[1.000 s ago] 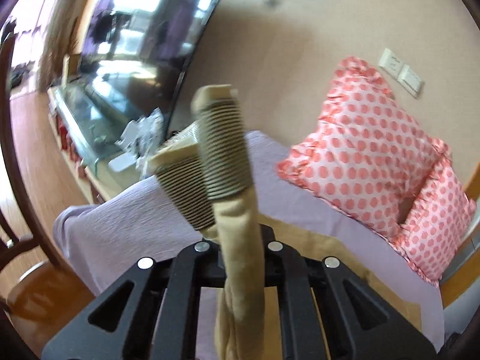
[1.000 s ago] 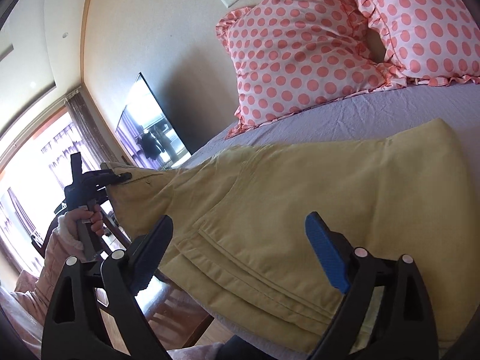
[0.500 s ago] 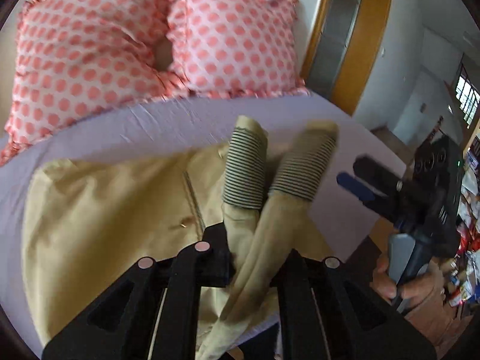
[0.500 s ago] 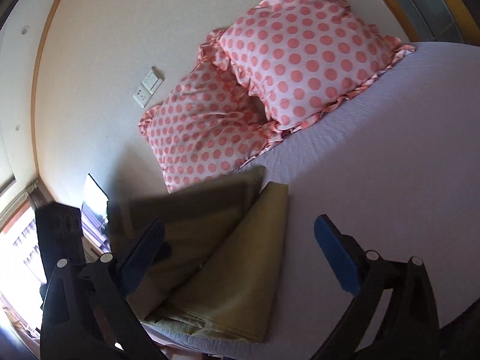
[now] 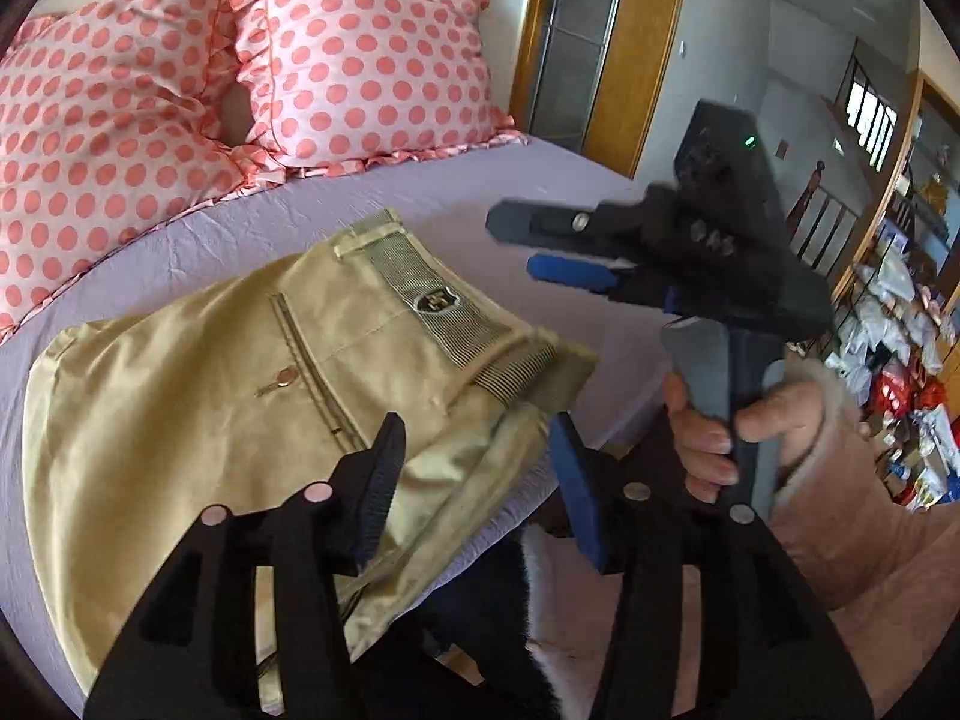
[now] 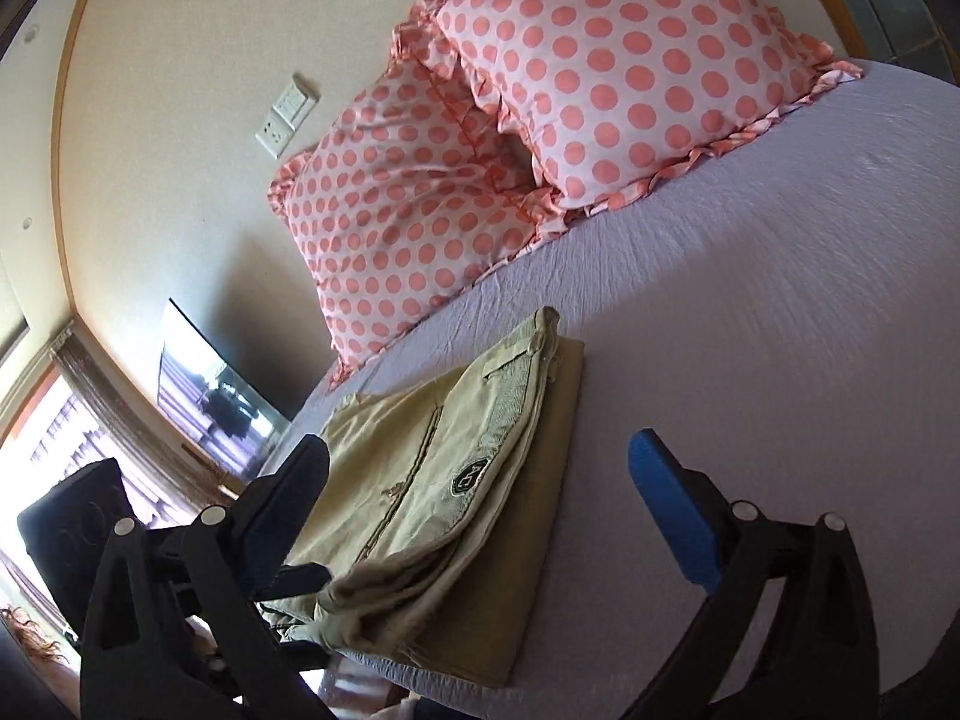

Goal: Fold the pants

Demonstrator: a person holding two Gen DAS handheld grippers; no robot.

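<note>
The tan pants [image 5: 252, 396] lie folded in a stack on the lilac bed sheet [image 5: 420, 192], striped waistband with a dark badge on top; they also show in the right wrist view [image 6: 456, 480]. My left gripper [image 5: 480, 480] is open and empty, just above the near edge of the stack. My right gripper [image 6: 492, 510] is open and empty, held above the bed's near edge right of the pants; it shows in the left wrist view [image 5: 540, 246], gripped by a hand.
Two pink polka-dot pillows [image 5: 180, 78] lean against the wall at the head of the bed [image 6: 528, 120]. A TV [image 6: 204, 396] stands at the left. A wooden door frame [image 5: 636, 48] and cluttered shelves [image 5: 900, 324] are at the right.
My left gripper carried the waistband end over onto the rest of the pants and let go; it now stands open. The right gripper stayed open and moved right of the stack.
</note>
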